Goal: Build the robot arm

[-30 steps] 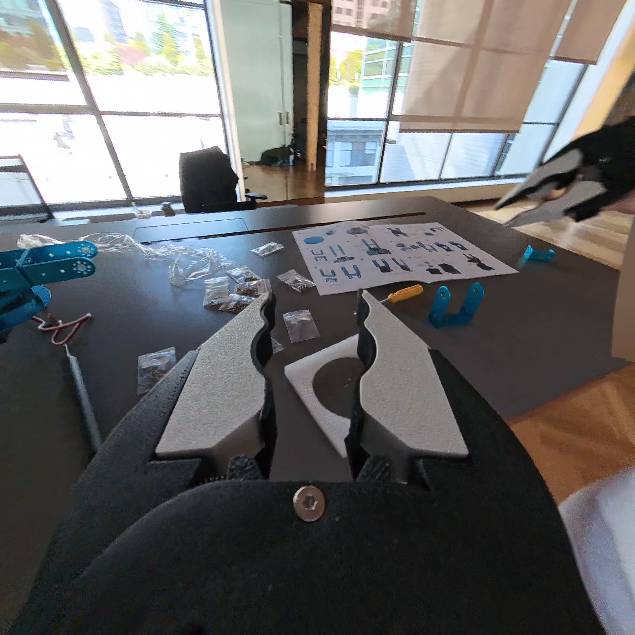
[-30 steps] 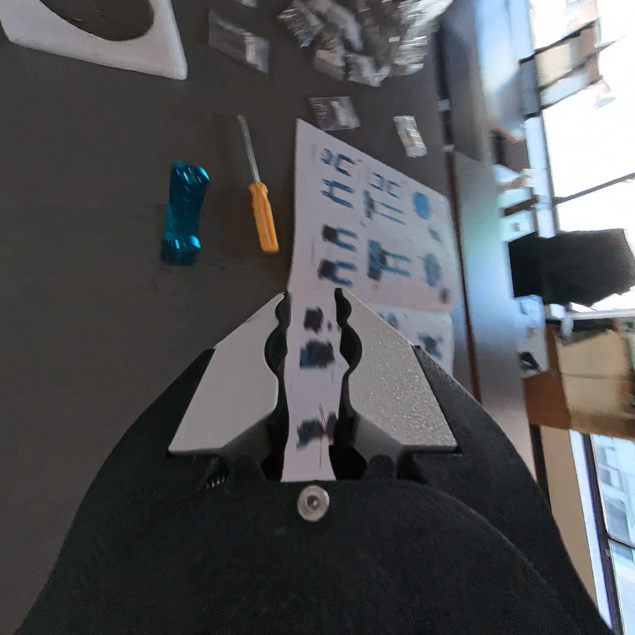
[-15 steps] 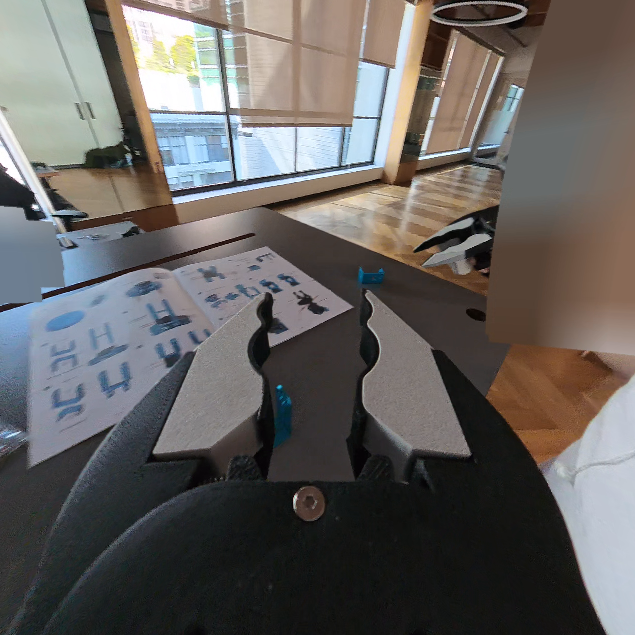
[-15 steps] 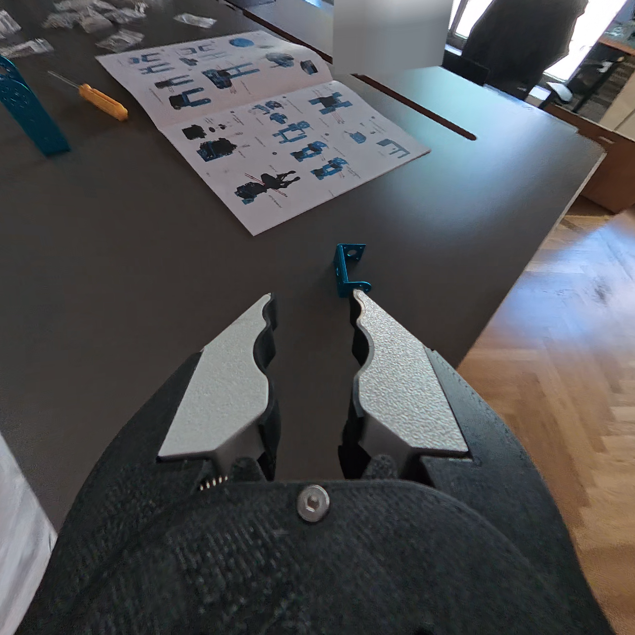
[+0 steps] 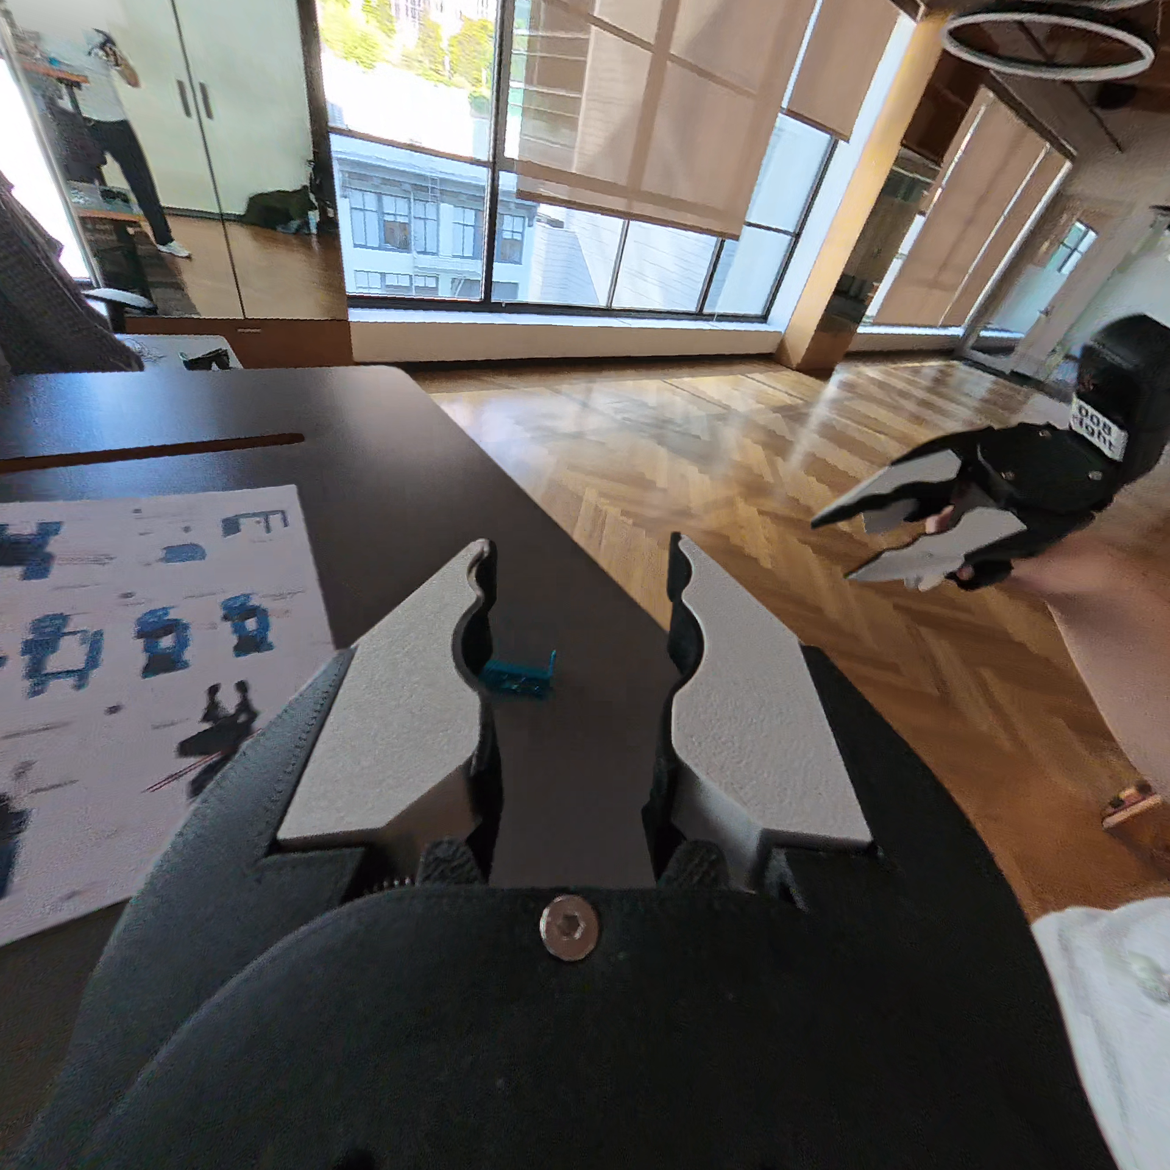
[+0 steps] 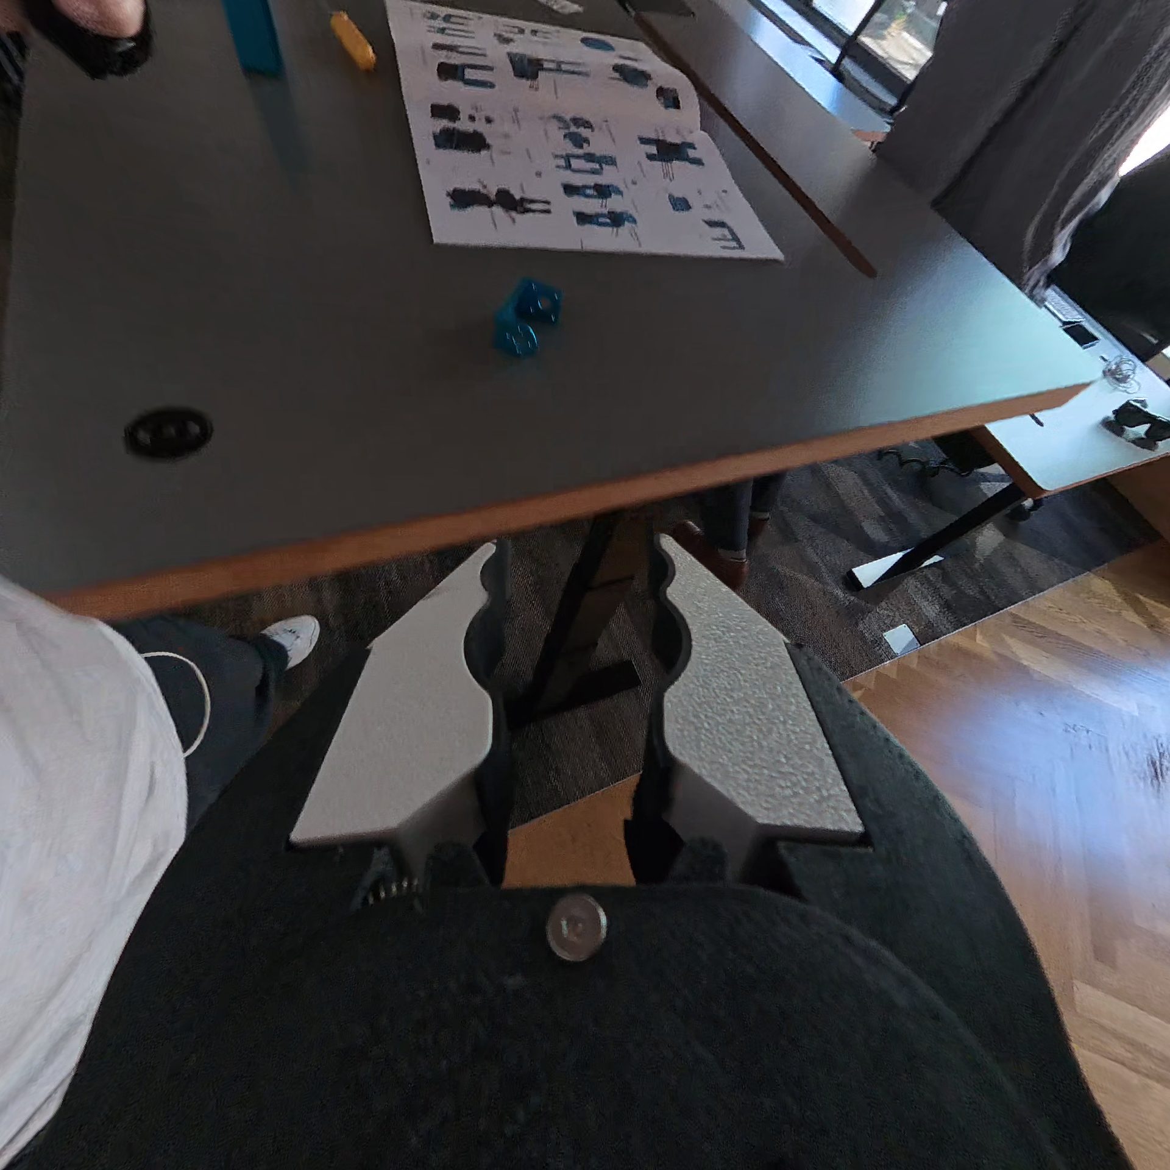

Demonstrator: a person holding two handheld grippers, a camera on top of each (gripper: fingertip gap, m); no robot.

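My left gripper [image 5: 579, 551] is open and empty above the dark table [image 5: 405, 456]. A small blue metal bracket [image 5: 520, 676] lies on the table between its fingers, lower down and apart from them. The same bracket [image 6: 527, 316] shows in the right wrist view, near the table's edge. My right gripper [image 6: 576, 557] is open and empty, held off the table's side over the floor; it also shows in the left wrist view [image 5: 836, 547] at the right. An open instruction sheet [image 5: 126, 665] lies left of the bracket, and shows in the right wrist view [image 6: 570, 139].
A yellow-handled screwdriver [image 6: 352, 39] and a taller blue bracket [image 6: 253, 35] sit at the far end of the table. A round cable hole [image 6: 168, 432] is near the table edge [image 6: 570, 487]. Wooden floor [image 5: 760, 475] lies beyond. A person's leg and shoe [image 6: 291, 636] are under the table. My right fingertips sit around 25 centimeters from my left ones.
Both grippers swung right, away from the parts bags and foam. The left now frames the small blue bracket. The right pulled back off the table edge and opened a little wider.
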